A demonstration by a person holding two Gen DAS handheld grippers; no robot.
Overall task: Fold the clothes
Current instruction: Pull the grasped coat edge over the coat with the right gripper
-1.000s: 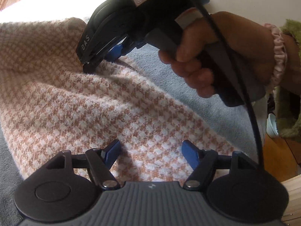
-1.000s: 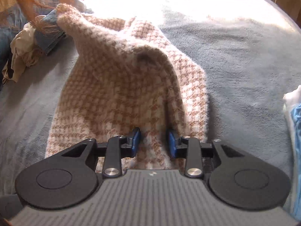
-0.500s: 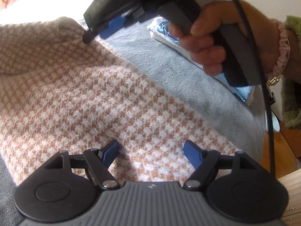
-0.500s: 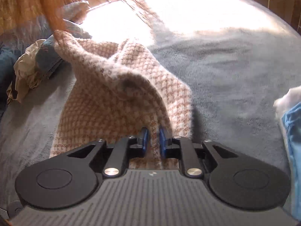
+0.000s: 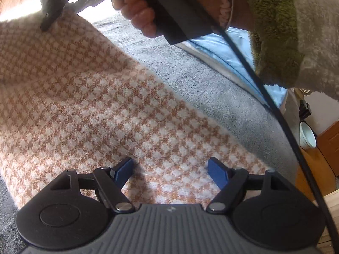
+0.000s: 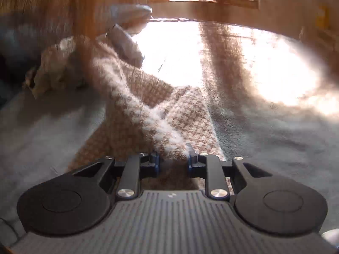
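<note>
Now your right gripper (image 6: 173, 163) is clamped on a bunched ridge of the houndstooth sweater (image 5: 89, 114), the blue pads (image 6: 155, 164) pressing the cloth from both sides at the bottom centre of the right wrist view. Half a second ago those pads sat nearly together on a thin fold; now a thicker wad of knit fills the gap. The lifted cloth has risen further: in the left wrist view your right hand (image 5: 137, 14) has climbed to the top edge of the frame, and the sweater slopes up steeply toward the upper left where the gripper pinches it. The rest of the garment lies spread over the grey blanket (image 5: 222, 89) across the centre and lower left. Your left gripper (image 5: 170, 172) stays spread wide just above the sweater's near edge, holding nothing, as it was a second ago. A blue folded item (image 5: 214, 46) shows more fully at the upper right than before. The right wrist view is blurred.
</note>
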